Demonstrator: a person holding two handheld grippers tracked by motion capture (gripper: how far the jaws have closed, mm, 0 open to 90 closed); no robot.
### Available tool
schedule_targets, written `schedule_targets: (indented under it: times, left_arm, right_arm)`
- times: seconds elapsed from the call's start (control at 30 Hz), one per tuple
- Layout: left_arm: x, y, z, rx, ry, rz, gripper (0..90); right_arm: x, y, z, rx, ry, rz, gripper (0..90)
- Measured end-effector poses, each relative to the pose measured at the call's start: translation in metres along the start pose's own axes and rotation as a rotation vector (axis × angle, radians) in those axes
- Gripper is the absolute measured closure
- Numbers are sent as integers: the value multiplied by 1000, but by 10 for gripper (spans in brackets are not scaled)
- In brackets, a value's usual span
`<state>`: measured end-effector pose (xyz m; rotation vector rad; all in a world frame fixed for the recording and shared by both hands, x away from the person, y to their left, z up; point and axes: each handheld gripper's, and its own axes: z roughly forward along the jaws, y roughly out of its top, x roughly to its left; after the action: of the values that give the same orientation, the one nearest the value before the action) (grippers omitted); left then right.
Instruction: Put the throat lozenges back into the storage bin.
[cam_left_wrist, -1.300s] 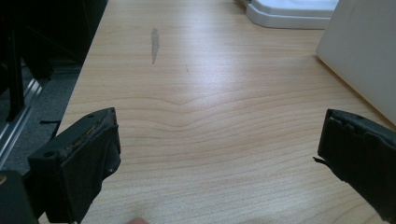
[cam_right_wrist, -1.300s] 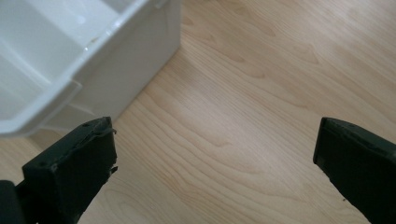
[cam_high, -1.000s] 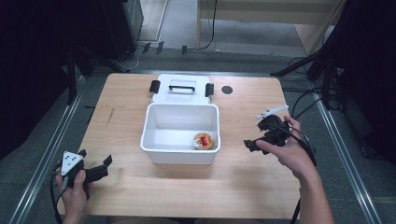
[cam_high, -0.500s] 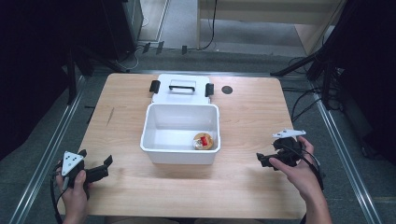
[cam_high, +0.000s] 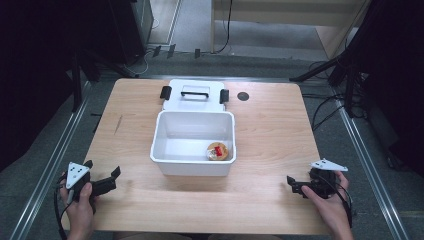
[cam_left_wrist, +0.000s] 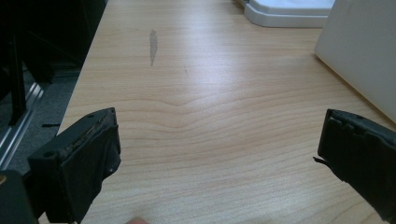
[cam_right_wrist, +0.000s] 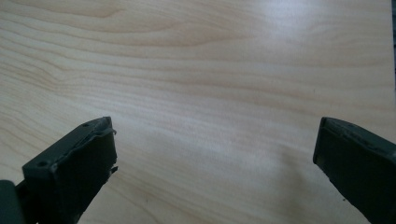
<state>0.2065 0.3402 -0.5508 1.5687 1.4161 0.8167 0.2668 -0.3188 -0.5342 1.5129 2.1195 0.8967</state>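
One white bin (cam_high: 193, 150) stands mid-desk (cam_high: 270, 150) holding one small item, perhaps a jar (cam_high: 218, 151); one lid (cam_high: 192, 95) lies behind. Two grippers, left (cam_high: 102, 184) and right (cam_high: 296, 186), rest near the front corners, jaws released, empty.

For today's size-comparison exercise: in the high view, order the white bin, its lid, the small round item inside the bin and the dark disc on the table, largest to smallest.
1. White bin
2. Lid
3. Round item
4. Dark disc
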Motion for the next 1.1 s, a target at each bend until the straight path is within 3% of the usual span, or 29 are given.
schedule_targets:
  times: [0.1, 0.37, 0.47, 0.57, 0.8, 1.1]
  left_arm:
    - [0, 0, 0, 1, 4, -5, 0]
    - [0, 0, 1, 4, 5, -7, 0]
    - [1, 0, 1, 4, 9, -13, 0]
    - [1, 0, 1, 4, 9, -13, 0]
    - [1, 1, 1, 9, 6, -18, 0]
    - [1, 1, 2, 10, 0, -22, 0]
  right_arm:
    - [-7, -12, -4, -30, 17, 49, 0]
    - [-16, -31, -18, -112, 7, 96, 0]
    - [-23, -42, -23, -155, 23, 164, 1]
    - [-25, -43, -25, -174, 19, 187, 4]
    - [-27, -44, -25, -246, -66, 263, 57]
    - [-24, -43, -24, -237, -85, 234, 83]
